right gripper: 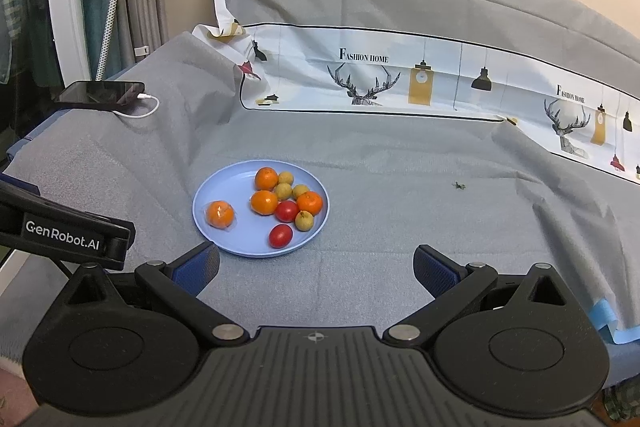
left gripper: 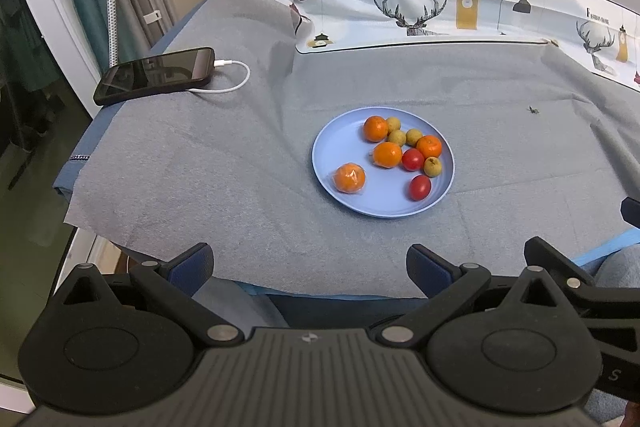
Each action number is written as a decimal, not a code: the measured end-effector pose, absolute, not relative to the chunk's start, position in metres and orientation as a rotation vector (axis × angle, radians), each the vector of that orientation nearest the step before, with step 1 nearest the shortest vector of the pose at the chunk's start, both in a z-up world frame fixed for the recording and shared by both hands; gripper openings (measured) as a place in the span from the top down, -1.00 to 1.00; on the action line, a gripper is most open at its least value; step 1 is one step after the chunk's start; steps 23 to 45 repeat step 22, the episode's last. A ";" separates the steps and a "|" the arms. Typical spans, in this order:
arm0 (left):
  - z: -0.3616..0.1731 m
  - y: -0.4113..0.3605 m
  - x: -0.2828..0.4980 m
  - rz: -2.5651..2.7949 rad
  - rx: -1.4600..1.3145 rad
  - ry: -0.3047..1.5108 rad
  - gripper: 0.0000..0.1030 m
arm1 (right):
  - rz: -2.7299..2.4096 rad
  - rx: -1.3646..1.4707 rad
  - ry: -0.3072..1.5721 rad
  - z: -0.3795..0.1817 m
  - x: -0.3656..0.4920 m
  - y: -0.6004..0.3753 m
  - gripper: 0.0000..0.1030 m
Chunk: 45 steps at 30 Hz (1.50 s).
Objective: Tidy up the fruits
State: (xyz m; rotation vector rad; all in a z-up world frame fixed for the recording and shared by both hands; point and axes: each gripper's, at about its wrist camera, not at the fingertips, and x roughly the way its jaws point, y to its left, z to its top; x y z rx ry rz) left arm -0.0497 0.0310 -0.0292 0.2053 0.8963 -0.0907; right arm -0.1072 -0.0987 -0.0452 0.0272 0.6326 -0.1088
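A light blue plate (left gripper: 336,143) (right gripper: 224,187) sits on the grey cloth and holds several fruits. Several tangerines lie on it, one in clear wrap (left gripper: 350,178) (right gripper: 219,214) at its left side. Two red cherry tomatoes (left gripper: 419,187) (right gripper: 280,235) and several small yellow-green fruits (left gripper: 432,166) (right gripper: 304,220) lie among them. My left gripper (left gripper: 310,267) is open and empty, hanging over the table's near edge, short of the plate. My right gripper (right gripper: 316,267) is open and empty too, just in front of the plate's right half.
A black phone (left gripper: 154,75) (right gripper: 100,93) with a white charging cable lies at the table's back left corner. A printed sheet with deer and lamps (left gripper: 420,11) (right gripper: 380,75) runs along the back. Blue tape (right gripper: 612,323) sticks to the right front edge. A small dark scrap (right gripper: 459,185) lies right of the plate.
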 end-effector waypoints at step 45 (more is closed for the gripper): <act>-0.034 0.028 -0.044 -0.076 0.226 0.925 -0.99 | -0.106 0.021 0.639 -0.049 -0.102 -0.099 -0.99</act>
